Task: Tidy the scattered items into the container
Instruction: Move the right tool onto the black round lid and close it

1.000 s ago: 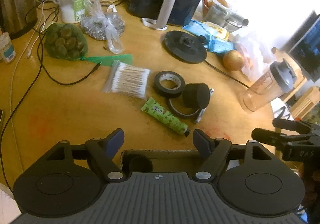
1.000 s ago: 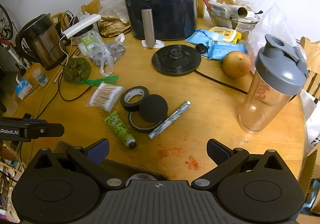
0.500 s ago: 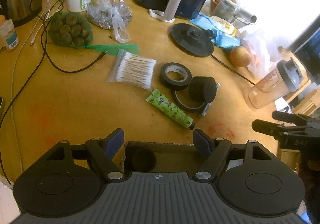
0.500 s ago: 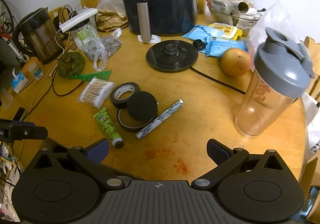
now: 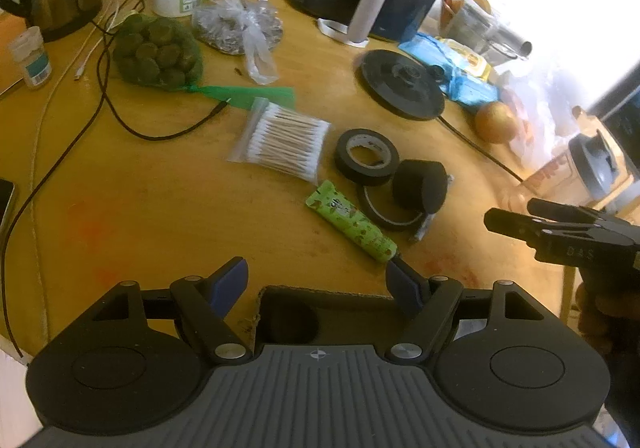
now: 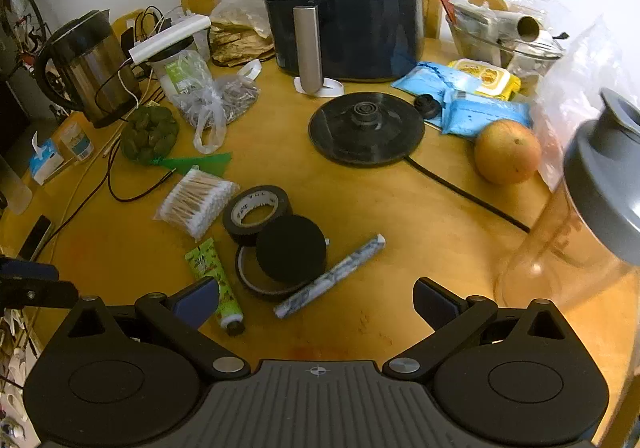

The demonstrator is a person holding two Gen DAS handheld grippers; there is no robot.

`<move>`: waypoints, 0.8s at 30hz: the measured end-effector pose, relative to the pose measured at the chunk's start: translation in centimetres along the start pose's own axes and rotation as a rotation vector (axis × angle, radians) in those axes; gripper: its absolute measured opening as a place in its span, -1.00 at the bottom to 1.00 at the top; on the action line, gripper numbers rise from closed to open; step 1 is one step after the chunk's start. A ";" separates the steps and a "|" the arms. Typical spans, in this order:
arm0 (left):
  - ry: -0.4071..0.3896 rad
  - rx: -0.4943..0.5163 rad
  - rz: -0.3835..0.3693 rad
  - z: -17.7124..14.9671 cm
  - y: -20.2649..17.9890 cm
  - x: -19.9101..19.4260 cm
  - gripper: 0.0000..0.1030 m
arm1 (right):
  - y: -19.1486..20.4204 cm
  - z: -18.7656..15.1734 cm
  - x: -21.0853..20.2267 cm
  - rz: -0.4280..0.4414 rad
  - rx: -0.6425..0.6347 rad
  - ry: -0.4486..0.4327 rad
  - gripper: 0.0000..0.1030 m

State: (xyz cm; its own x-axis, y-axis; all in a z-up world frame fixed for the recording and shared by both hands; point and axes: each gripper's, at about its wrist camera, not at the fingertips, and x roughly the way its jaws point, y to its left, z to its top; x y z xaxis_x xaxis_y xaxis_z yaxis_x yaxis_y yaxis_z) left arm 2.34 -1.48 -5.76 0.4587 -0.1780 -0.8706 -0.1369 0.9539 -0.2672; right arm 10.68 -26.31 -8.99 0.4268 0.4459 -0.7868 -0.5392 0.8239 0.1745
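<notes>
While both grippers hover with jaws wide and empty, left gripper [image 5: 316, 284] over the box [image 5: 320, 298], right gripper [image 6: 316, 298] faces the tube [image 6: 214, 280] at 9 o'clock of the tape [image 6: 256, 208]. Tube looks light, soft; grip mid-body.

Green patterned tube [image 6: 214, 280], black tape roll [image 6: 256, 208], marbled grey pen [image 6: 330, 276], orange fruit [image 6: 507, 151]

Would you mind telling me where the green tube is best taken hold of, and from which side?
Grip the green tube across the middle of its body, coming from above. It lies flat on the table, so only its two long sides offer opposing faces. Its right side sits close to the thin tape ring, so place that finger carefully. The right tongs, standing open, are nearest.
</notes>
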 end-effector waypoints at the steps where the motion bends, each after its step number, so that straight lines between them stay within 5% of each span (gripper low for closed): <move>1: 0.000 -0.005 0.004 0.0 0.1 0.0 0.47 | 0.0 0.1 0.2 0.004 0.000 -0.001 0.99; 24: -0.030 -0.154 0.055 -1.5 2.7 -1.1 0.47 | 1.8 2.4 5.5 0.072 -0.114 0.057 0.83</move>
State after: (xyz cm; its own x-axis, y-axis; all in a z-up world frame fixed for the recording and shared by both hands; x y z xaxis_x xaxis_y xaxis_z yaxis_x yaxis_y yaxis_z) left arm 0.12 0.98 -6.14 0.4720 -0.1168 -0.8738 -0.2943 0.9134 -0.2811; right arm 13.75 -21.56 -11.59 0.3439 0.4789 -0.8077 -0.6468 0.7444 0.1659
